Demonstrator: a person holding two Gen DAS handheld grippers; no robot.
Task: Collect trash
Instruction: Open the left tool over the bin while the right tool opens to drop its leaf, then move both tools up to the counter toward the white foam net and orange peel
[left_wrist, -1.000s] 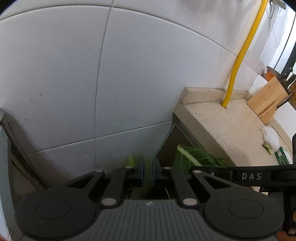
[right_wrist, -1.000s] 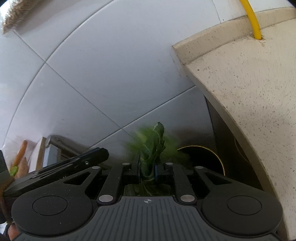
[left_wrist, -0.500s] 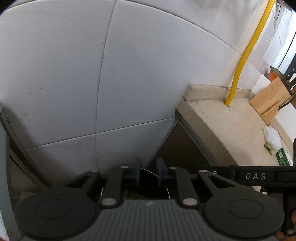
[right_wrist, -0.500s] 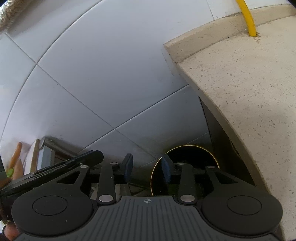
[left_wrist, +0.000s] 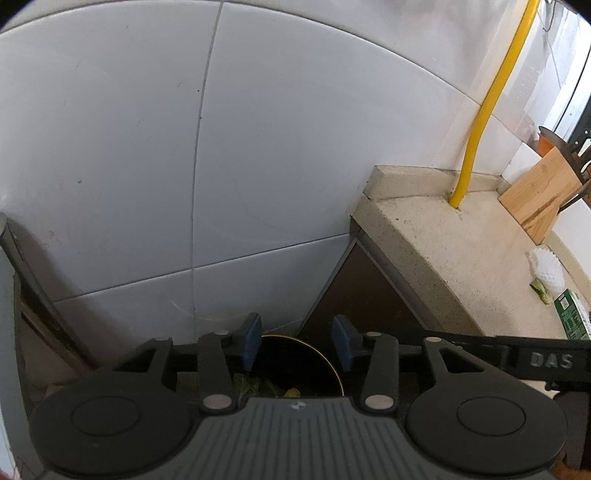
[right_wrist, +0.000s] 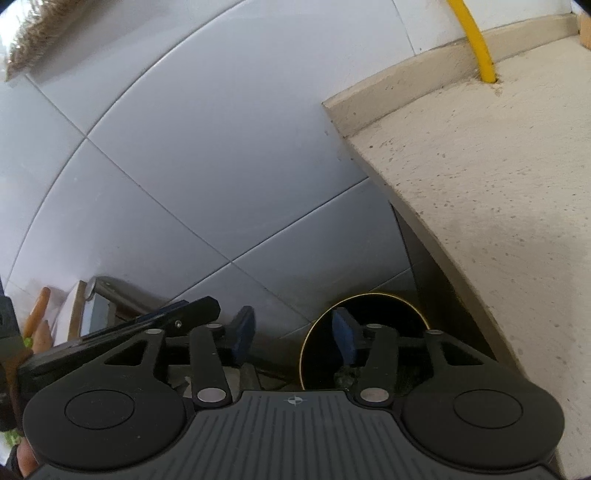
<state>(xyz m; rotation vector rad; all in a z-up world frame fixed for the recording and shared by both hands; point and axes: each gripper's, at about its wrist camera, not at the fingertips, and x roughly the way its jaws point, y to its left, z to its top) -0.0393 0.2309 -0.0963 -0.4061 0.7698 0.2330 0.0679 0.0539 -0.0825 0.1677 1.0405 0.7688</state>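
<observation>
Tiled wall (left_wrist: 277, 166) and stone counter (left_wrist: 454, 258) flank a dark round bin (right_wrist: 369, 332) on the floor, green scraps (left_wrist: 255, 386) lying inside. Left gripper (left_wrist: 295, 343) and right gripper (right_wrist: 293, 332) hang over the rim, jaws opening, nothing between them. Best practice, judged: open fully above the bin before lifting clear; wrapper (left_wrist: 546, 273) and green carton (left_wrist: 572, 317) remain on the counter.

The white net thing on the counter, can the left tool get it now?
Probably yes. The left tool is opening with nothing in it, and the counter before the white net thing looks bare.
</observation>
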